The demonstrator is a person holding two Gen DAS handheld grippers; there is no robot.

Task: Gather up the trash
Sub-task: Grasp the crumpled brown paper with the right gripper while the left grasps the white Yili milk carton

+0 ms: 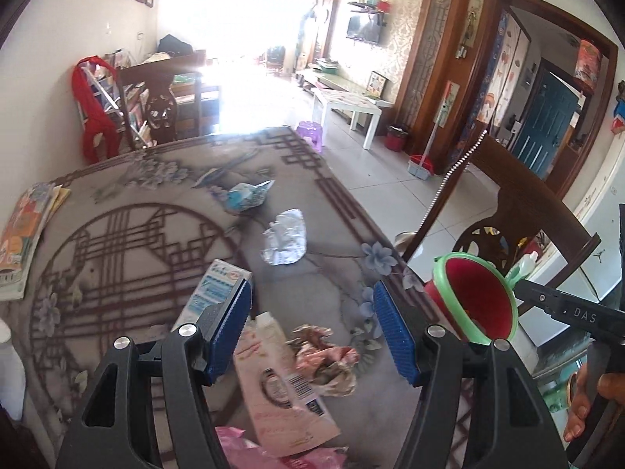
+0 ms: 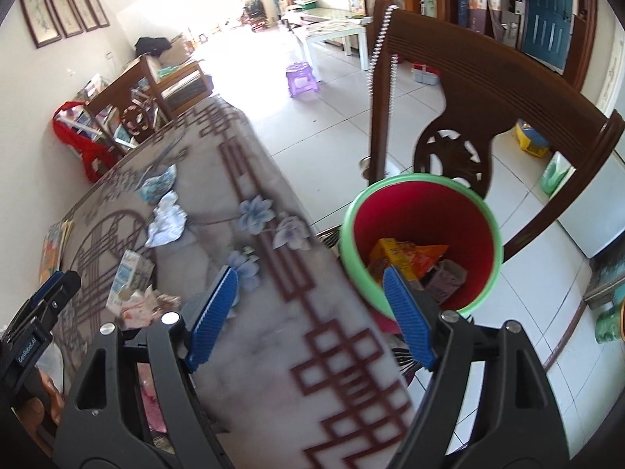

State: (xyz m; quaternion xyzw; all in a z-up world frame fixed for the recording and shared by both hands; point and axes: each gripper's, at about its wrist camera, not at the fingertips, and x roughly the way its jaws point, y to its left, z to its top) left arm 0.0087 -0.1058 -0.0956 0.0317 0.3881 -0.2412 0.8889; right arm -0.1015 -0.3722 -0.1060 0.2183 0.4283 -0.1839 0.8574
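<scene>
left gripper (image 1: 312, 328): my jaws spread wide, nothing between the pads. Hovering over the near end of the table, above the litter.
right gripper (image 2: 310, 312): also wide open, empty. Sits over the table's right edge; its right finger (image 2: 408, 318) overlaps the bin's near rim in the right wrist view, contact can't be judged.
table (image 1: 129, 242): patterned cover, brown lattice and blue flowers.
pink carton (image 1: 281, 387): flattened, barcode up, lying directly under my left jaws.
crumpled wrapper (image 1: 328, 359): reddish-brown wad, touching the pink carton's right side.
blue-white carton (image 1: 215, 293): just behind my left finger, partly hidden by it.
pink plastic (image 1: 250, 449): at the bottom edge, under the gripper body, mostly hidden.
foil wrapper (image 1: 285, 238): silver, crumpled, mid-table, well apart from the near pile.
blue packet (image 1: 246, 197): crumpled, just beyond the foil wrapper.
bin (image 2: 484, 211): red inside, green rim, off the right side of the table, in front of the chair. Tilted towards my right camera, so I look into it.
bin contents (image 2: 410, 258): orange and yellow wrappers plus a greyish pack at the bottom.
chair (image 2: 508, 90): dark carved wood, behind the bin.
magazines (image 1: 23, 234): stack at the table's left edge.
</scene>
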